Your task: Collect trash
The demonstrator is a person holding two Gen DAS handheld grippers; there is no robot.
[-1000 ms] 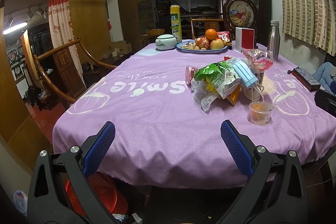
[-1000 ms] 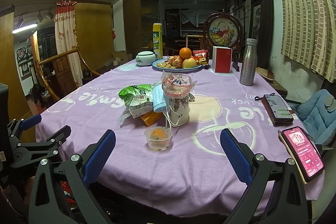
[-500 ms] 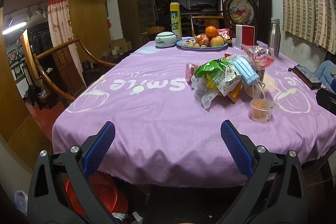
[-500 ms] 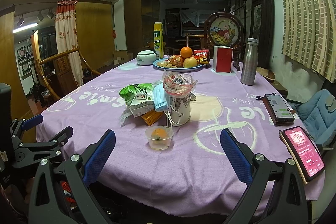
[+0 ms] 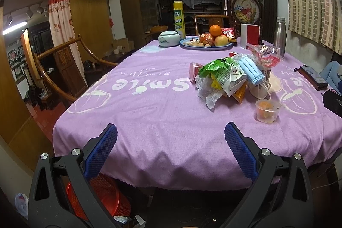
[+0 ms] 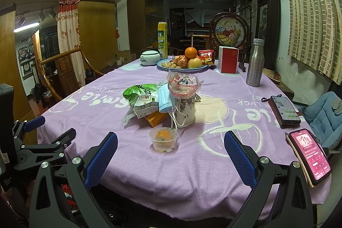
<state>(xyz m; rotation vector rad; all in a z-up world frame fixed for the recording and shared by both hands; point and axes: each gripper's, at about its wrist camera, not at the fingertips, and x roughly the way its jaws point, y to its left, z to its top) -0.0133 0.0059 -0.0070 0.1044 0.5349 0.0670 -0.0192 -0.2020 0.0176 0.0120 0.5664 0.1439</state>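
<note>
Ahead and to the right in the left wrist view, the heap of crumpled wrappers and a blue face mask (image 5: pixel 226 78) lies mid-table on the purple cloth (image 5: pixel 149 104); the left gripper (image 5: pixel 171 138) stands spread, empty, short of the near edge. From the right wrist, the clear plastic cup (image 6: pixel 164 139) sits straight ahead, nearest the right gripper (image 6: pixel 171 149), likewise spread and empty.

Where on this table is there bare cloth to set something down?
Free: the purple tablecloth left of the trash pile, and the near edge before the plastic cup. Crowded: around the mug and by the fruit plate.
</note>
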